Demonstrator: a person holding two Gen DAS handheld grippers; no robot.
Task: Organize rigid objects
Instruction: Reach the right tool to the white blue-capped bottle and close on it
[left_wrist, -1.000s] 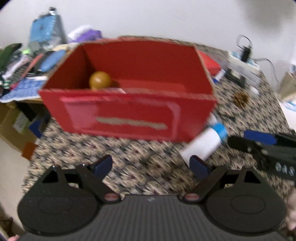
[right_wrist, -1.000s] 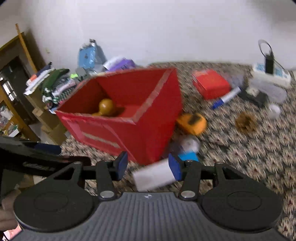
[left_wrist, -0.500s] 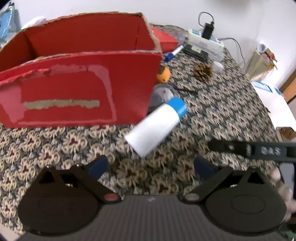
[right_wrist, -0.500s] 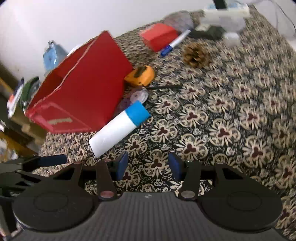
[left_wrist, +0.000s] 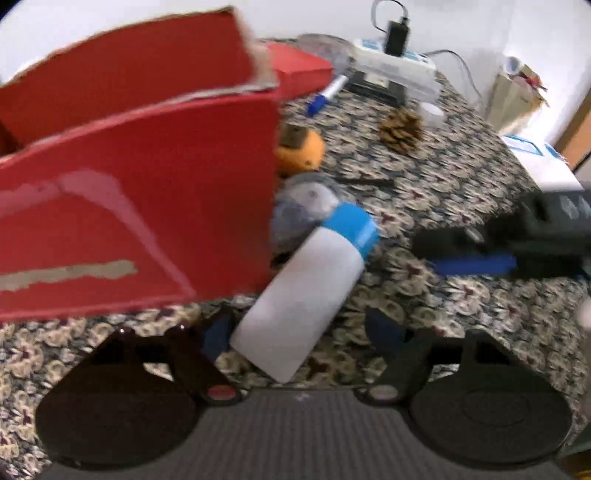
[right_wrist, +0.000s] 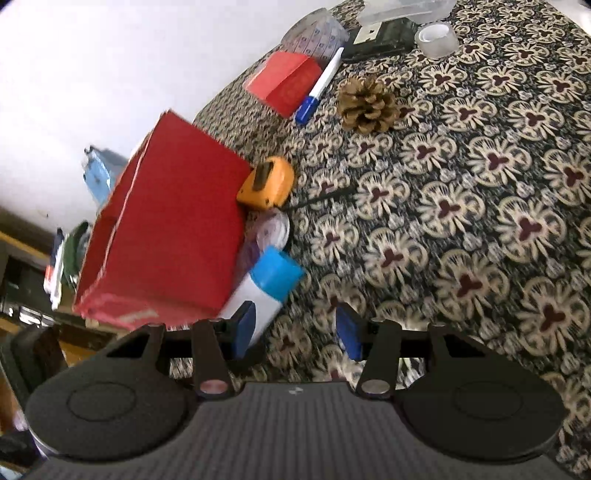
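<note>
The white plastic bottle with a blue cap (left_wrist: 303, 291) is lying just right of the red cardboard box (left_wrist: 140, 206), between my left gripper's (left_wrist: 299, 332) closing jaws, the orange tape measure (left_wrist: 299, 151) sitting behind it.

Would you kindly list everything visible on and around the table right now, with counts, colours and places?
large box: 1, red, open top, left side of table
bottle: 1, white with blue cap, lying beside the box's near corner
tape measure: 1, orange, against the box's side
round clear item: 1, greyish, between tape measure and bottle cap; too blurred to name
pine cone: 1, brown, mid-table
marker: 1, white with blue cap, beside small box
small box: 1, red, far side
tape roll: 1, clear, far side
tablecloth: 1, dark floral
left gripper: jaws closing, bottle's base between them, not yet pressed
right gripper: jaws apart, empty
</note>
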